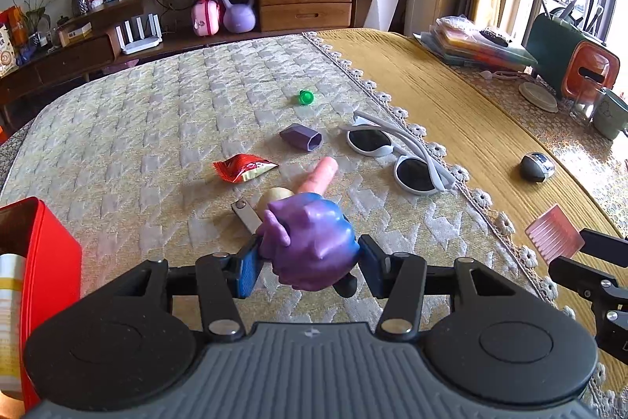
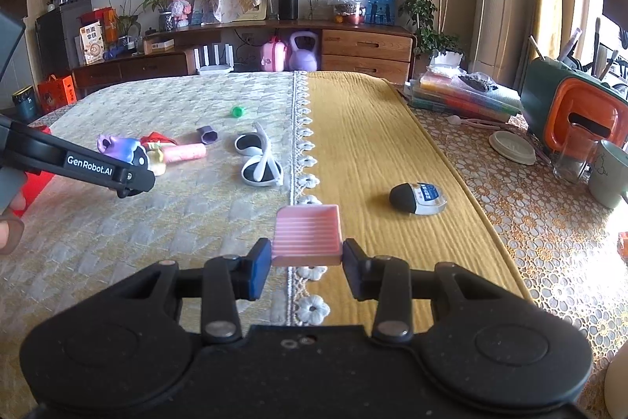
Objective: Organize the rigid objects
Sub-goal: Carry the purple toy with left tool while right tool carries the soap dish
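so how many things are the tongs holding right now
2: a purple toy in the left tongs, and a pink ribbed block in the right tongs.

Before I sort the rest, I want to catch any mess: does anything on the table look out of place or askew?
Mostly loose clutter. The white sunglasses lie with arms open, straddling the lace edge between the two cloths. A red snack wrapper sits among the rigid items, and a purple cap lies on its side. Nothing looks spilled or broken.

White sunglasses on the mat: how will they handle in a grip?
The sunglasses probably feel light and stiff, being thin plastic. The arms look unfolded, so they may swing or snag. The glossy curved lenses could slip; gripping the frame seems safer.
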`<state>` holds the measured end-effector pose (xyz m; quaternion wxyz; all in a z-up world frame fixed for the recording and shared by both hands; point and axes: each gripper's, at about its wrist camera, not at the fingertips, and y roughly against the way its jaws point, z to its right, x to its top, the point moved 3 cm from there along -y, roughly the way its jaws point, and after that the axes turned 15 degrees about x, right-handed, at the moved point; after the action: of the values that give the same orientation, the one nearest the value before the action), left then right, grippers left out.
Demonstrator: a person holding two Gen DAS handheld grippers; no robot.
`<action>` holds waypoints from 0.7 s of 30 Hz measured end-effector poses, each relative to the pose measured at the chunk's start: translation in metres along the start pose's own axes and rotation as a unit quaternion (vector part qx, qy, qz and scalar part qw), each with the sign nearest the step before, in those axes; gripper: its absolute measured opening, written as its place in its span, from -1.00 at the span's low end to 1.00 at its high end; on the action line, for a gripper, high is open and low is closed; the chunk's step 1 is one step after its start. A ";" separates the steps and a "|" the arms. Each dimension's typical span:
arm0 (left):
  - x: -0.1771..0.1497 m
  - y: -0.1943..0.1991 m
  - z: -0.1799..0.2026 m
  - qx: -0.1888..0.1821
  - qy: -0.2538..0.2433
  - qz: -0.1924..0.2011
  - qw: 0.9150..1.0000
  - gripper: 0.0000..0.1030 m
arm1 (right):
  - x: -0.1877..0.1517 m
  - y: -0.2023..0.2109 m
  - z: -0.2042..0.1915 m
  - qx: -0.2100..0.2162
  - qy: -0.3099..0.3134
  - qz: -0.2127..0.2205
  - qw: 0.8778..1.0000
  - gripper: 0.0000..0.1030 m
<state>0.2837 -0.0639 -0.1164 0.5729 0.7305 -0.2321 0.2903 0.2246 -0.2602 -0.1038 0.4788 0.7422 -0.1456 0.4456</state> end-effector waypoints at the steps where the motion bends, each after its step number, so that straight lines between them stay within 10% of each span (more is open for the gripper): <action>1: -0.001 0.004 -0.003 -0.001 0.000 0.000 1.000 0.00 | 0.001 0.002 -0.004 0.001 0.003 0.001 1.000 -0.24; 21: -0.033 0.070 -0.105 0.002 0.029 -0.021 0.999 0.00 | 0.035 0.029 -0.113 0.061 0.056 0.012 0.997 -0.24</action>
<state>0.1964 0.0217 -0.0718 0.5839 0.7274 -0.1994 0.3001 0.1664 -0.1727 -0.0429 0.4347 0.7424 -0.1000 0.4998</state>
